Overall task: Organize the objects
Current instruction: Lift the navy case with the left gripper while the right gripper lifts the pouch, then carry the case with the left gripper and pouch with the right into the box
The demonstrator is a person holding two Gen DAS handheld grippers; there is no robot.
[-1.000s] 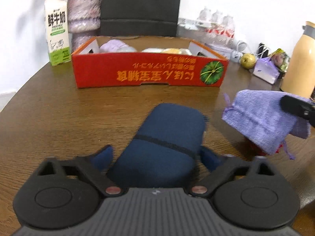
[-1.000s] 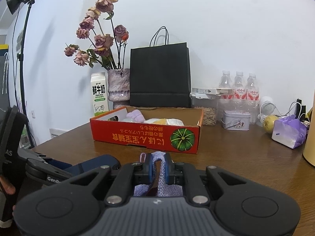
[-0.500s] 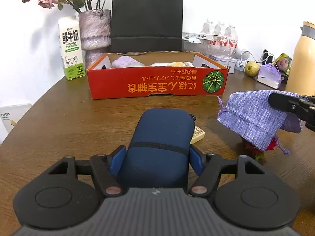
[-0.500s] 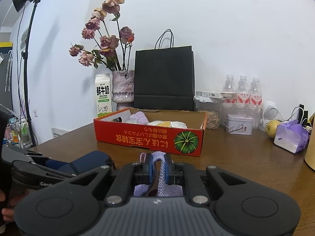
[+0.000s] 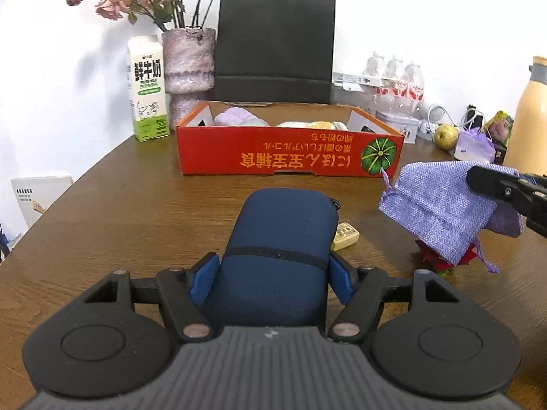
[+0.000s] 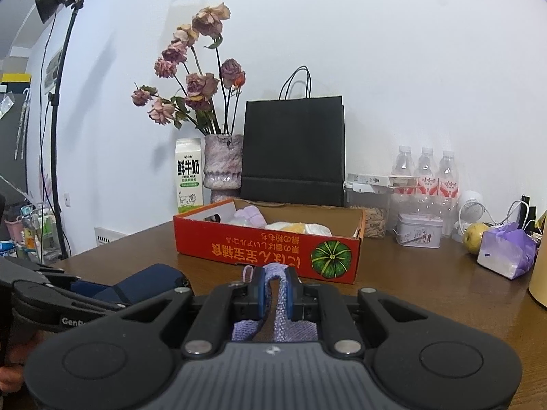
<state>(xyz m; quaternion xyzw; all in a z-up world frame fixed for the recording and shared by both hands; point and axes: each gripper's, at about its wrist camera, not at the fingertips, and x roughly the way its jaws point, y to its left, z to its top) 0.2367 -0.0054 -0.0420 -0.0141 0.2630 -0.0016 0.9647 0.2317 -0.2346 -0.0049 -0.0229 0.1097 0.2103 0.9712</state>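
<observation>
My left gripper is shut on a navy blue zip pouch and holds it above the brown table. My right gripper is shut on a purple woven drawstring bag, which hangs in the air at the right of the left wrist view. The red cardboard box with a pumpkin print stands ahead; soft purple, white and yellow items lie in it. The pouch also shows at the left of the right wrist view.
A small yellow block and a red item lie on the table under the bags. Behind the box stand a milk carton, a flower vase, a black paper bag and water bottles. A tan flask stands at the right.
My left gripper has closed on the blue pouch and lifted it, tilting the view up. The right gripper has risen a little with the purple bag.
</observation>
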